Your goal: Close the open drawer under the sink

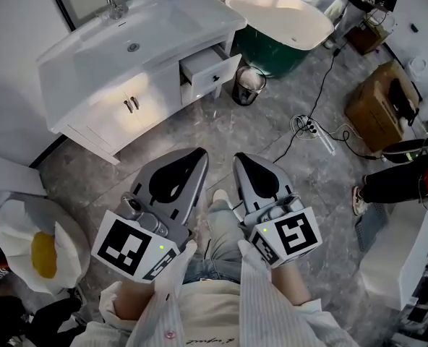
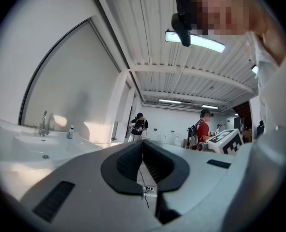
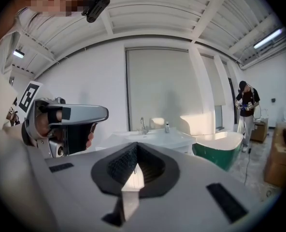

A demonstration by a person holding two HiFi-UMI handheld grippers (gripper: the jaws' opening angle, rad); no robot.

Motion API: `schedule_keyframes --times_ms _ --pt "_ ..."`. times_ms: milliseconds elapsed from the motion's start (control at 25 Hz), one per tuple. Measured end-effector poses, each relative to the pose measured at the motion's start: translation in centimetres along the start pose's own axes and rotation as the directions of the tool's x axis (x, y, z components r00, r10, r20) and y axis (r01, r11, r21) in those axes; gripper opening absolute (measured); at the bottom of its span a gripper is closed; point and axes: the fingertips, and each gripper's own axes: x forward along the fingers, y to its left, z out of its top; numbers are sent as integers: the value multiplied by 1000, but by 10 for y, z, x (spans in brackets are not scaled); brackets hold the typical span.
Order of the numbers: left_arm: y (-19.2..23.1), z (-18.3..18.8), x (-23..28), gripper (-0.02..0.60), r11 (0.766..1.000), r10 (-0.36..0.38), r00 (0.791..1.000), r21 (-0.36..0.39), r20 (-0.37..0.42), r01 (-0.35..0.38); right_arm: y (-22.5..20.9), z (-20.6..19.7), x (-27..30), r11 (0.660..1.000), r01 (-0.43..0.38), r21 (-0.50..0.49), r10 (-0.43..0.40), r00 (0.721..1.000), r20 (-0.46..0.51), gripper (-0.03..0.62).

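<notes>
The white sink cabinet (image 1: 120, 85) stands at the upper left of the head view, and its right-hand drawer (image 1: 212, 71) is pulled out with the handle facing the room. Both grippers are held close to the person's body, far from the drawer. My left gripper (image 1: 202, 152) (image 2: 142, 142) has its jaws together at the tips with nothing between them. My right gripper (image 1: 241, 157) (image 3: 135, 145) is likewise shut and empty. The sink and faucet (image 3: 142, 125) lie ahead in the right gripper view; the basin (image 2: 36, 146) lies at the left of the left gripper view.
A small waste bin (image 1: 248, 85) stands just right of the drawer, beside a green bathtub (image 1: 286, 27). A cable with a power strip (image 1: 311, 127) crosses the floor. A cardboard box (image 1: 380, 103) and a person's foot (image 1: 358, 197) are at the right.
</notes>
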Motion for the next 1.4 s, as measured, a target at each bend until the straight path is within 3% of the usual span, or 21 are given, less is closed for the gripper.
schedule_keyframes --times_ms 440,880,1400 --pt "37 28 131 17 994 102 995 23 20 -103 -112 33 67 993 -118 -19 117 993 -23 9" --pt "76 24 181 17 979 203 979 28 15 -203 -168 20 108 985 -175 7 175 983 -64 9" --pt "161 42 248 17 984 168 985 46 41 -170 -216 29 204 990 -138 17 139 988 -74 9"
